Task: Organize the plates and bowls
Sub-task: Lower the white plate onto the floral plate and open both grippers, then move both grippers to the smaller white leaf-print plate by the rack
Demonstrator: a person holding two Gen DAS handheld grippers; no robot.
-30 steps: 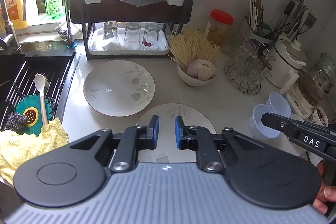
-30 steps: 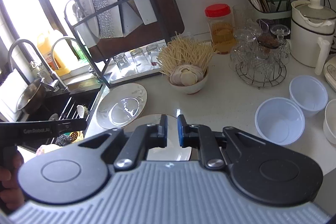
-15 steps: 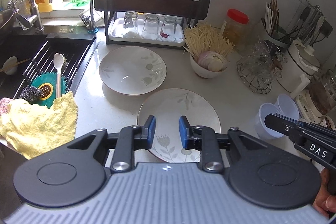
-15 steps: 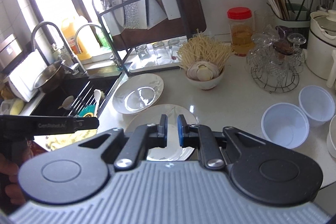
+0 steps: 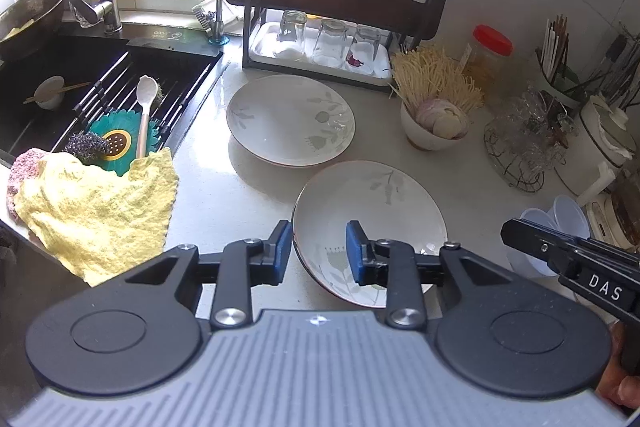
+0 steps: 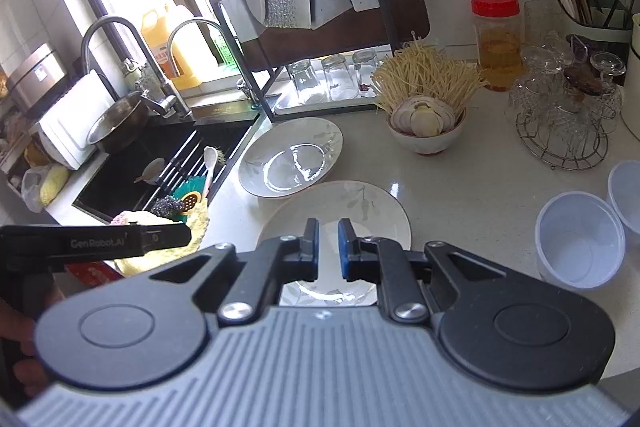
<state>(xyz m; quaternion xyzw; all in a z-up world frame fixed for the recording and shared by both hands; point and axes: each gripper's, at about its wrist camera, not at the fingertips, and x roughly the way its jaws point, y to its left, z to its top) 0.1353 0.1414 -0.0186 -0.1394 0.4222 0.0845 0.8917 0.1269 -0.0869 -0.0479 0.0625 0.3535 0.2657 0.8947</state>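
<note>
Plates (image 5: 291, 119) (image 5: 370, 205): white, faint leaf print, side by side; left tool (image 5: 319, 251) apart, right tool (image 6: 328, 246) narrowly apart.

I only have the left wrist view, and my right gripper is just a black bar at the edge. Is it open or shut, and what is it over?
Observer: The right gripper is narrowly open with nothing between its pads. It points over the near plate.
Operator: That bar also covers the plastic cups. How do they stand?
Observer: The right wrist view shows two, both upright and empty. The nearer plastic cup is to the right of the near plate. The farther plastic cup is just behind the nearer one and is cut off by the frame edge.
</note>
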